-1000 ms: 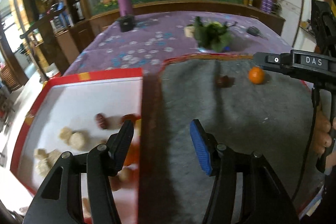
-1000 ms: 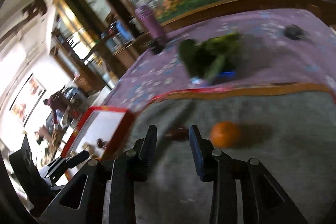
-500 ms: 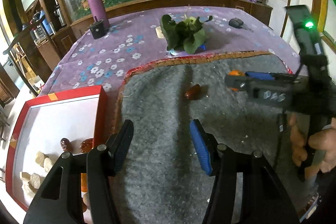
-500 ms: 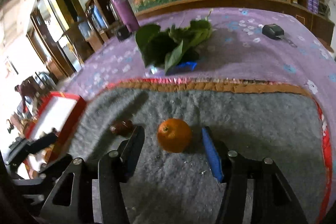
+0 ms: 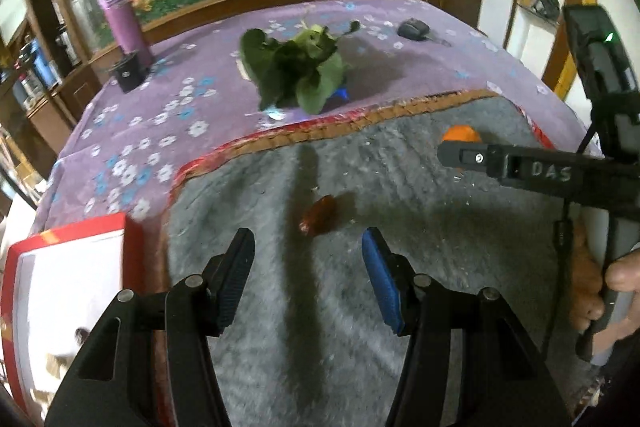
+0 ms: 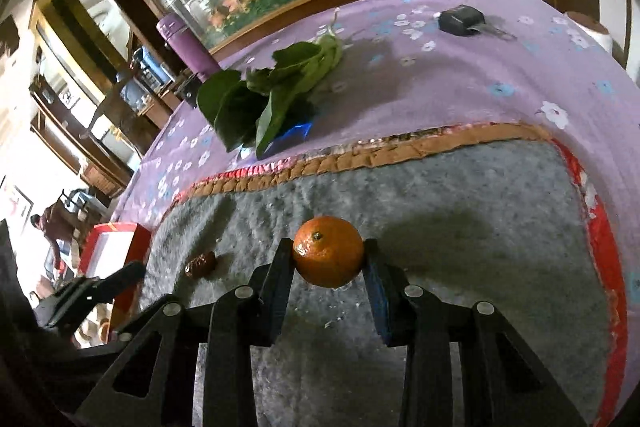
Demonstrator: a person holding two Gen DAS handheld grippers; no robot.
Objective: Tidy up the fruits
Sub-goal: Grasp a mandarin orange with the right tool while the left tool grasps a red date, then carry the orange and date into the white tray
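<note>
Right tool [image 6: 328, 261] is closing on the small round orange tangerine [image 6: 328, 251] on the grey felt mat [image 6: 460, 247], left tool [image 5: 308, 259] open over the brown date [image 5: 319, 215], so both still need boxing in the red-rimmed white tray [image 5: 72, 279].

Black fingers [image 5: 236, 279], one blue-padded; silver screws, seemingly "DAS" lettering.

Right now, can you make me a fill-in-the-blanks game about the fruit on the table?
1. The right tool pinches an ____ between its pads.
2. The orange rests on a ____ mat.
3. The small brown fruit lies just ahead of the ____ tool.
4. The green leaves lie on a ____ flowered cloth.

Missing words: orange; grey; left; purple
</note>
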